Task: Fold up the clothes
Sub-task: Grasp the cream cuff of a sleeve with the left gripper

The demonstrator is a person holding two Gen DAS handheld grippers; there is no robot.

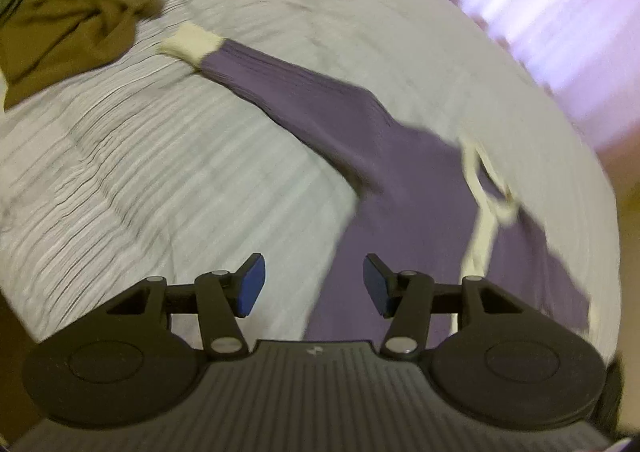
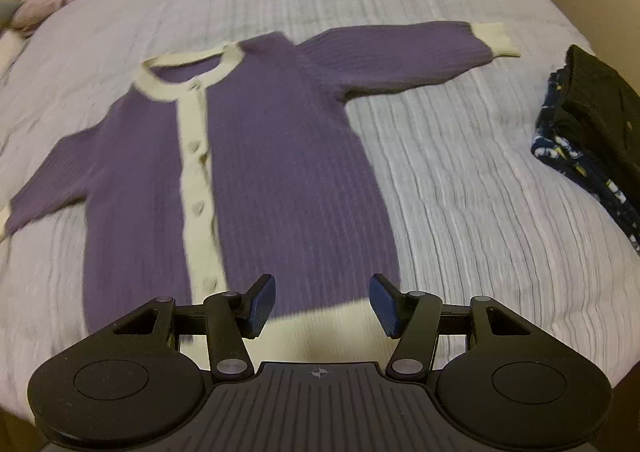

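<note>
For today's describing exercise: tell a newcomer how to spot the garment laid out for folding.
Start at the pale ribbed bedspread. Spread flat across its middle, sleeves out, lies the purple cardigan. Unlike the dark folded stack beside it, it has a cream collar, cuffs and button strip.

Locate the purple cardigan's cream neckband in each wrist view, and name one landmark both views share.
Left wrist view: the cream neckband sits right of centre, seen edge-on and blurred, on the purple cardigan.
Right wrist view: the neckband is upper left of centre, a full ring above the button strip.
Shared landmark: the cream-cuffed sleeve stretched out over the ribbed white bedspread.
</note>
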